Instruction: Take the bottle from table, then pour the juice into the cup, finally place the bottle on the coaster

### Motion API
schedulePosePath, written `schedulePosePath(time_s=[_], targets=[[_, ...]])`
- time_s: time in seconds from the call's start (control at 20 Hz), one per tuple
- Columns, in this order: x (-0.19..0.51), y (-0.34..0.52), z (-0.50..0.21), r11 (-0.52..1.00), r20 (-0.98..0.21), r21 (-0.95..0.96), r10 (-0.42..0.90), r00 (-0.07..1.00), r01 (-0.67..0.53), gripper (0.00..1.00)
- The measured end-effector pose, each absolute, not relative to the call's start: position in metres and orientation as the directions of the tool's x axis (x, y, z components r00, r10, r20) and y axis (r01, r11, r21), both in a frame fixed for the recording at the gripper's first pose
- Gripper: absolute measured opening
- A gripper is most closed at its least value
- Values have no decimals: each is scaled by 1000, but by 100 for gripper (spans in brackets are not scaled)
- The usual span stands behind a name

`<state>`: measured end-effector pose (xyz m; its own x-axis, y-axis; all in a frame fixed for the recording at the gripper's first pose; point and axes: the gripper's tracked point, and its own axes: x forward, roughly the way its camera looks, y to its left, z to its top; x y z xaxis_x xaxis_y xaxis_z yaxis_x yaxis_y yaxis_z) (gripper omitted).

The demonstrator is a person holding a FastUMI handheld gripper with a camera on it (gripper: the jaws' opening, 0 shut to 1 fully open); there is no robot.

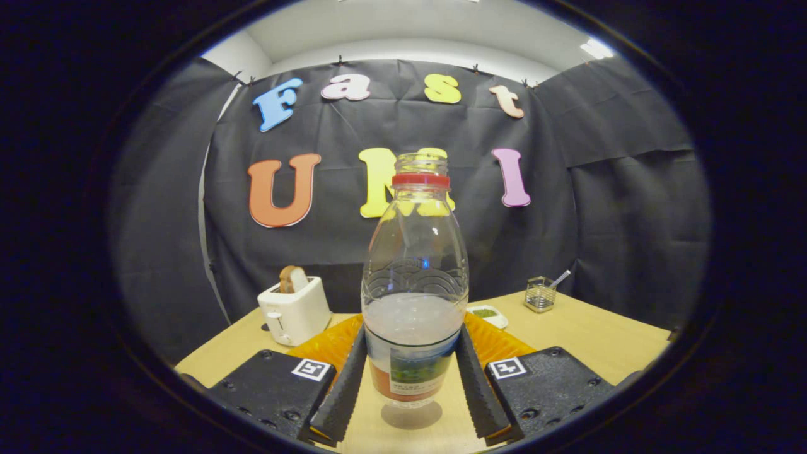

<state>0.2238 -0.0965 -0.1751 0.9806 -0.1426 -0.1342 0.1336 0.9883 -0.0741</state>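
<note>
The bottle (414, 296) stands upright on the counter (586, 334), uncapped, between the fingers of the claw (413, 384); the fingers sit close at its lower sides, contact unclear; beyond it lie an orange mat (328, 343), a toaster (294, 310) and a small basket (540, 294).

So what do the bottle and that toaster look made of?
Bottle: likely clear thin plastic; the wall shows through it, with moulded ridges. Toaster: looks like smooth white plastic, possibly painted metal. The gripper fingers flank the bottle; contact is unclear.

Bottle (414, 296) upright between open tongs (413, 394)
</note>
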Motion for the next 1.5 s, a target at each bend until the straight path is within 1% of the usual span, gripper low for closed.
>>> schedulePosePath(time_s=[0.35, 0.55, 0.7, 0.95, 1.05, 1.25, 1.35, 1.4, 1.5], targets=[[230, -121, -190, 976, -109, -39, -219, 970, 216, 77], [235, -133, -220, 967, -136, -68, -252, 958, 245, 77], [242, -124, -252, 973, -170, -73, -229, 959, 219, 77], [256, -98, -303, 974, -246, -195, -162, 956, 114, 78], [258, -95, -312, 971, -252, -218, -158, 955, 103, 78], [259, -98, -320, 975, -257, -196, -156, 954, 107, 79], [261, -100, -330, 977, -282, -187, -149, 948, 98, 79], [263, -99, -328, 979, -263, -185, -138, 955, 90, 79], [261, -104, -327, 978, -267, -187, -144, 953, 95, 81]])
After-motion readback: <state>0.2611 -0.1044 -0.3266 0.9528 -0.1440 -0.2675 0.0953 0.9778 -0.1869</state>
